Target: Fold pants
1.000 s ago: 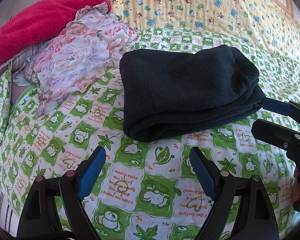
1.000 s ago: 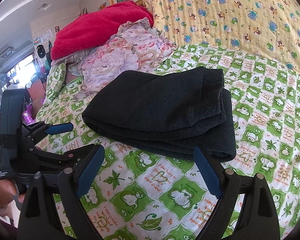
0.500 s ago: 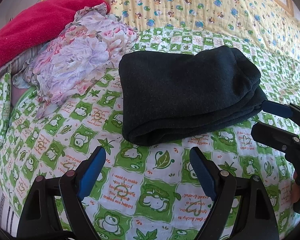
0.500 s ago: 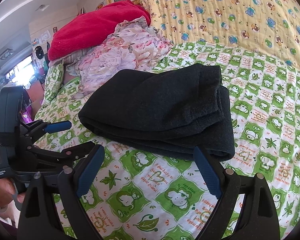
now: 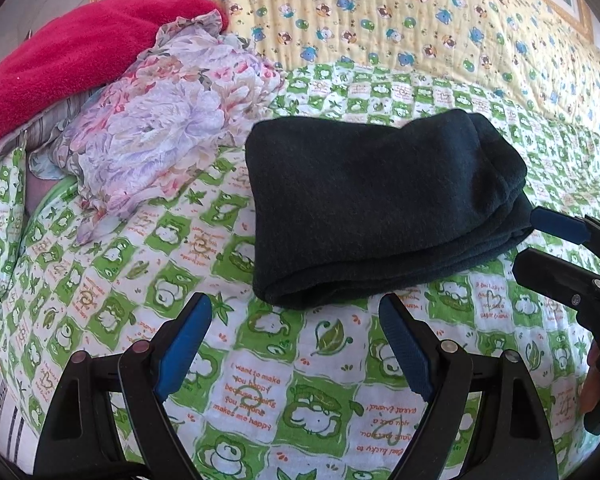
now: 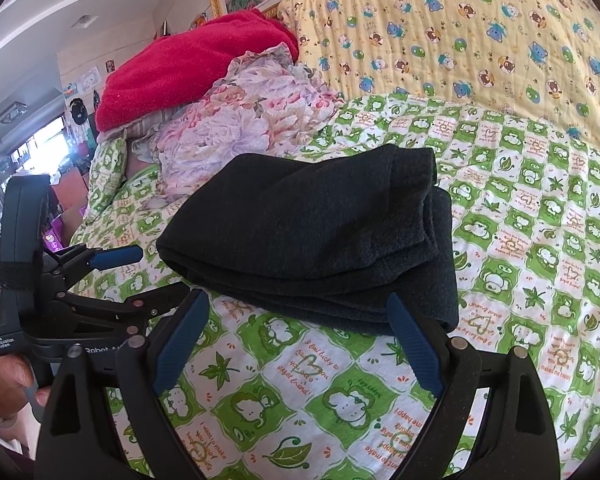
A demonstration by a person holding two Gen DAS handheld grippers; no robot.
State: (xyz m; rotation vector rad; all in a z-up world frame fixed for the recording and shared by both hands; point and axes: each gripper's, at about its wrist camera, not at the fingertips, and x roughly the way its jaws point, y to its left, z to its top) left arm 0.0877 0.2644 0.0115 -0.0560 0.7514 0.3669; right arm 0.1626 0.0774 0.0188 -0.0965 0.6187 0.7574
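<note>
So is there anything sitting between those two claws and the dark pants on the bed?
Nothing visible. Only bare green patterned bedspread lies between the open left claw and the folded pants; likewise for the open right claw. The floral cloth sits off to the side.

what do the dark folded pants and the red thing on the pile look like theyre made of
The pants look like a thick, matte knit, perhaps fleece or wool blend: the dark surface is finely fuzzy with no sheen, and the folds are soft and rounded. The red item looks like terry or plush fleece, judging by its nubby, looped pile; the exact fibre cannot be told from here.
</note>
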